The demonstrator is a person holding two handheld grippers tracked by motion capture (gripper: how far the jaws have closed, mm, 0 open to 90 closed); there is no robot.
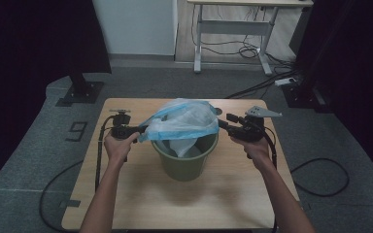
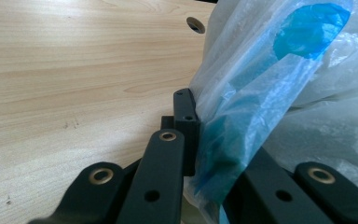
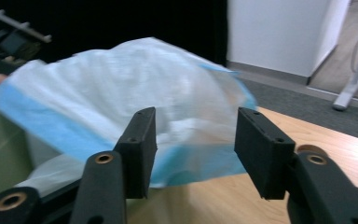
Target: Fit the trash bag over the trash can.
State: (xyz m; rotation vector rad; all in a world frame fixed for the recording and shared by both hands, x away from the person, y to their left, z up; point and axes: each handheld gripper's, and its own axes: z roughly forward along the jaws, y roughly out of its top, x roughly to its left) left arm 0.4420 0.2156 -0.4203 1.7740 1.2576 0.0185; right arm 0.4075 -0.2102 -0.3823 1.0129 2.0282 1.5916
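Observation:
An olive-green bucket (image 1: 184, 162) stands mid-table with a thin translucent bag (image 1: 184, 119), blue along its rim, bulging up out of it. My left gripper (image 1: 143, 130) is shut on the bag's left edge. In the left gripper view the blue rim (image 2: 223, 140) is pinched between the jaws of the left gripper (image 2: 205, 135). My right gripper (image 1: 223, 121) hovers just right of the bag, open. The right gripper view has the bag (image 3: 135, 93) beyond the spread jaws of the right gripper (image 3: 196, 144), with nothing between them, and the bucket's wall (image 3: 0, 140) at left.
The wooden table (image 1: 126, 194) has a round cable hole (image 2: 195, 24) near its far edge. Behind it are a black stand foot (image 1: 80, 87), a white-legged desk (image 1: 233, 29) and loose cables on the grey floor (image 1: 320, 174). Dark curtains flank both sides.

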